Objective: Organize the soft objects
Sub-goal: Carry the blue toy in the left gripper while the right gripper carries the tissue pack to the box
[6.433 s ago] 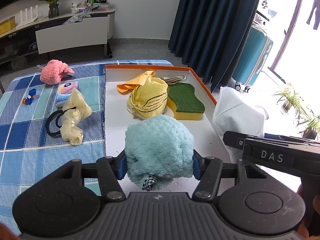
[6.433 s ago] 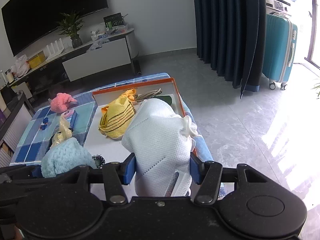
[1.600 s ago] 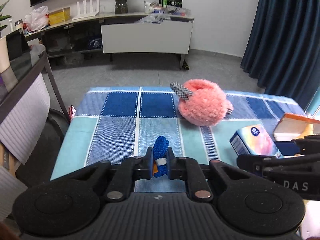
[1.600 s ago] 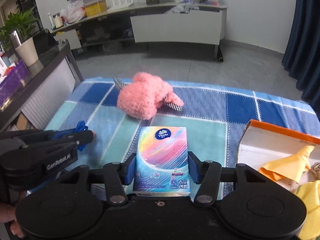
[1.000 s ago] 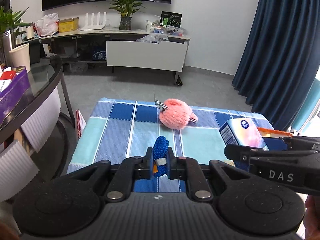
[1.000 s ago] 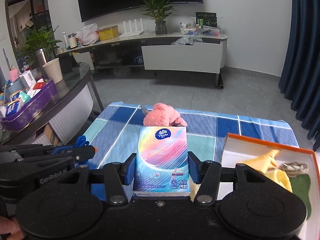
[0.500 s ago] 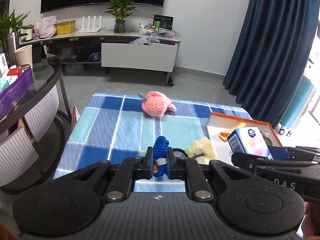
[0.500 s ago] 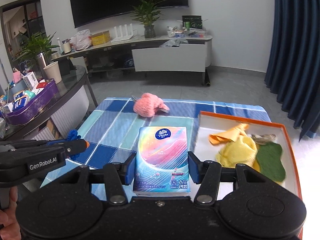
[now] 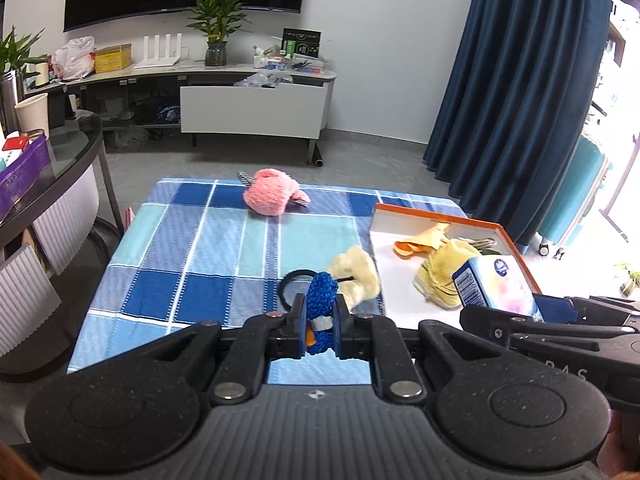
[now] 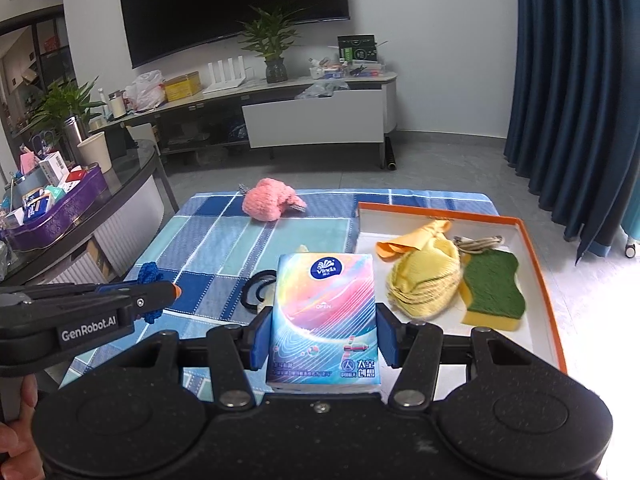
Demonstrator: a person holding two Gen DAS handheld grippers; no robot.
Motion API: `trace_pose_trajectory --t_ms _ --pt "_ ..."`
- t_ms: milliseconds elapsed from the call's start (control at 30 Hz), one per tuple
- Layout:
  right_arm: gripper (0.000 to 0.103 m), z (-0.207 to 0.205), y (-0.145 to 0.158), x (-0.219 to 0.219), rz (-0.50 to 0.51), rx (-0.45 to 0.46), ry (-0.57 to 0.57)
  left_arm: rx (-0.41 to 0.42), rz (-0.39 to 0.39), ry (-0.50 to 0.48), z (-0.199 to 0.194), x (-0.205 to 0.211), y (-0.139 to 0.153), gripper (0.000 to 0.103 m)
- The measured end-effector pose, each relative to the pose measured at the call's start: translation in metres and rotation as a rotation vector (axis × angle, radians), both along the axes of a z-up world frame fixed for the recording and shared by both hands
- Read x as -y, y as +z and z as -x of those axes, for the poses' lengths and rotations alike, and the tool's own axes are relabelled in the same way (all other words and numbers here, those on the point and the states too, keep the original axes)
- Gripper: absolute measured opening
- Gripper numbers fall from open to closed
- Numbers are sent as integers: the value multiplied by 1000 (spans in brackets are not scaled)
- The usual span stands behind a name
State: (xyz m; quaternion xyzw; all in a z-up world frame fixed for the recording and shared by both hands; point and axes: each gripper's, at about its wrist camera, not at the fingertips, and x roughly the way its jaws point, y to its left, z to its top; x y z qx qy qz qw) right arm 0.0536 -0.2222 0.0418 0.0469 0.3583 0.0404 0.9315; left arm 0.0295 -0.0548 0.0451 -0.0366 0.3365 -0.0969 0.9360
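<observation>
Both claws grip: left claw pinches blue crochet toy, right claw clamps tissue pack.

Blue crocheted toy and tissue pack — both held aloft (upright) — above the table.

tissue pack: "Vinda", "OPEN" | left tongs: "GenRobot.AI"
</observation>
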Motion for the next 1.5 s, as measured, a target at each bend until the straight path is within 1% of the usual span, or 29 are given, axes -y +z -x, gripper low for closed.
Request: trace_pose_trajectory --t_ms 233,567,1033,1500 --pt "64 15 3 12 2 12 -31 19 -8 -36 10 16 3 15" --pt "64 27 7 24 7 24 -64 21 -5 -67 18 27 2 15" --pt "64 30 7 46 7 24 -118 26 -5 -116 13 51 3 15" --pt "64 28 2 80 12 15 -192 11 -4 -187 3 83 -2 15"
